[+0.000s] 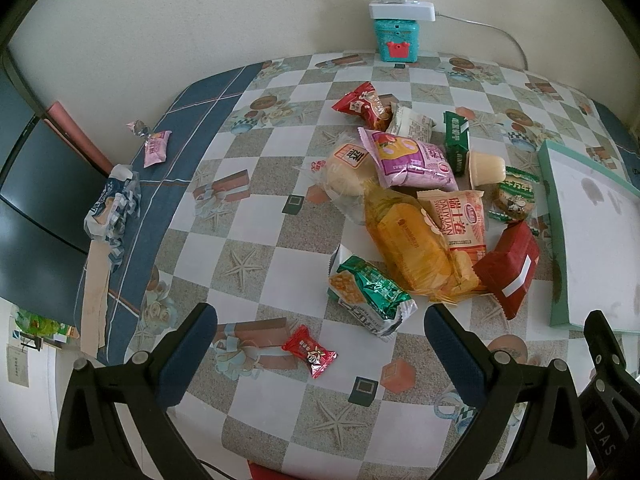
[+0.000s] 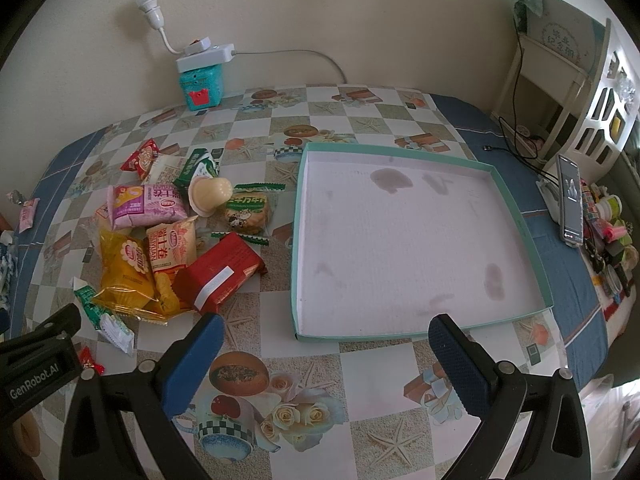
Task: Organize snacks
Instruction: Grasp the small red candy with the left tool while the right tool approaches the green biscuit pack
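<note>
A heap of wrapped snacks [image 2: 172,236] is lying on a checkered tablecloth [image 2: 360,376], just left of a shallow teal-rimmed box [image 2: 298,240] whose white floor is holding nothing. Nearest the box are sitting a red packet [image 2: 218,276] and a cookie in a green-edged wrapper [image 2: 248,212], with a pale jelly cup [image 2: 210,196] tipped on its side behind them. A yellow bag [image 2: 124,276] and a purple pouch [image 2: 144,206] are resting farther left of the box. A small red candy [image 1: 310,350] is lying alone, well apart from the box, between the fingers of the left gripper [image 1: 320,344] in its own view. The right gripper [image 2: 326,344] is hovering just before the box's near wall. Both claws are spread wide, gripping nothing.
</note>
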Action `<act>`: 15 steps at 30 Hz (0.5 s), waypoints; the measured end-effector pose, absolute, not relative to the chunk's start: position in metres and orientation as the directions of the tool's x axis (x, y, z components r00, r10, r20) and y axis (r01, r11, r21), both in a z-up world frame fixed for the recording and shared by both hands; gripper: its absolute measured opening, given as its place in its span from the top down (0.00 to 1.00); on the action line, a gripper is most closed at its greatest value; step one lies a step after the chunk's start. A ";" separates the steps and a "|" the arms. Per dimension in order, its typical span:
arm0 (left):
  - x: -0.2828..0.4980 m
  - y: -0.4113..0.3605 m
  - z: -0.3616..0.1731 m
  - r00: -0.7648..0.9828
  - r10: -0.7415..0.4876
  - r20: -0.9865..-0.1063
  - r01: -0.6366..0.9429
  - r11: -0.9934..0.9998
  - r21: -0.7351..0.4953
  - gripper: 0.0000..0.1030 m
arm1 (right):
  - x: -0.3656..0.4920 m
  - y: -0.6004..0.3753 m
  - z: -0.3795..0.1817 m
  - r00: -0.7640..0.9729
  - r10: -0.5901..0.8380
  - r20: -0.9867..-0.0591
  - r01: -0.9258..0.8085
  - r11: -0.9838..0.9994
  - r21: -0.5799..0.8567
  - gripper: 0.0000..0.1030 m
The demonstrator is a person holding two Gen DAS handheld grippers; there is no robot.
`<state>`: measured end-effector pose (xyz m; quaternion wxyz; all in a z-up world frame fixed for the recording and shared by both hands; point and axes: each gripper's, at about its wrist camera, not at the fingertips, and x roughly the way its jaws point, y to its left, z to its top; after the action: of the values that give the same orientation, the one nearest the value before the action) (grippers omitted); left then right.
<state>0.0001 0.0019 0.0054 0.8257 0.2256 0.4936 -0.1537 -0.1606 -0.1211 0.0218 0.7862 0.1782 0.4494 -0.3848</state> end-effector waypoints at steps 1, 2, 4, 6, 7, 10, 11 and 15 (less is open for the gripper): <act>0.000 0.002 0.006 0.466 -0.031 -0.884 0.477 0.851 0.221 0.00 | -0.161 -0.121 0.022 0.300 -0.445 -0.844 0.765 0.641 -0.066 0.00; 0.000 0.002 0.005 0.465 -0.031 -0.885 0.477 0.851 0.221 0.00 | -0.161 -0.121 0.022 0.300 -0.445 -0.844 0.765 0.641 -0.066 0.00; 0.000 0.002 0.005 0.466 -0.031 -0.884 0.477 0.851 0.221 0.00 | -0.161 -0.121 0.022 0.300 -0.445 -0.844 0.765 0.641 -0.066 0.00; 0.000 0.002 0.006 0.465 -0.032 -0.885 0.477 0.851 0.221 0.00 | -0.161 -0.121 0.022 0.300 -0.445 -0.844 0.765 0.641 -0.066 0.00; 0.000 0.002 0.006 0.465 -0.032 -0.885 0.477 0.851 0.220 0.00 | -0.160 -0.120 0.022 0.300 -0.445 -0.844 0.765 0.641 -0.066 0.00; 0.000 0.002 0.006 0.465 -0.033 -0.885 0.474 0.853 0.217 0.00 | -0.160 -0.120 0.021 0.300 -0.445 -0.844 0.763 0.643 -0.068 0.00; 0.001 0.003 0.007 0.465 -0.036 -0.884 0.470 0.857 0.212 0.00 | -0.160 -0.119 0.021 0.301 -0.443 -0.845 0.762 0.644 -0.067 0.00; 0.017 0.023 0.011 0.448 -0.045 -0.893 0.396 0.905 0.153 0.00 | -0.155 -0.119 0.022 0.339 -0.411 -0.846 0.750 0.661 -0.020 0.00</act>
<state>0.0168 0.0228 0.0112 0.8331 0.1729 0.5084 -0.1324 -0.1553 -0.1190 0.0217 0.7957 0.1912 0.4441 -0.3649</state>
